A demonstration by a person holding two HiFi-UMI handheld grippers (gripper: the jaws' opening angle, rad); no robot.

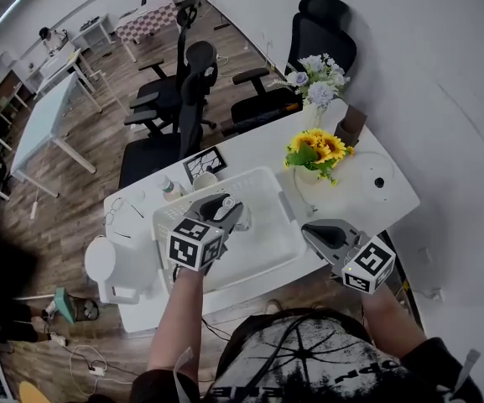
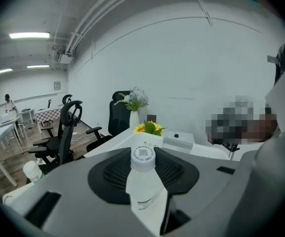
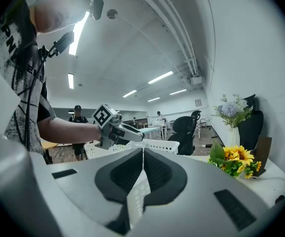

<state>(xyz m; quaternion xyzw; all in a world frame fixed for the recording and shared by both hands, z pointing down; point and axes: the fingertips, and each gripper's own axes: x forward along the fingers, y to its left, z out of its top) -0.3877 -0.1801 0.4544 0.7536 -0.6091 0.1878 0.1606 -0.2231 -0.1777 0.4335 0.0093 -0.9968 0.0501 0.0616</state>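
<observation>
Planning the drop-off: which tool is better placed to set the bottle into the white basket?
Left, probably. The left tool is shut on the bottle and hangs over the white basket; the right tool is shut, empty, beside it.

Left tongs (image 1: pixel 235 212) grey, pads (image 2: pixel 117 174) black, cube (image 1: pixel 195 243) black-white square markers; right tongs (image 1: pixel 315 232) same. Bottle (image 2: pixel 143 184) clear, cap (image 2: pixel 143 156) white. Basket (image 1: pixel 258 179) white lattice. Table (image 1: pixel 367 200) white. Sunflowers (image 1: pixel 319 148) yellow, green-leaved. Chairs (image 1: pixel 191 99) black. Floor (image 1: pixel 82 183) brown wood-grain.
</observation>
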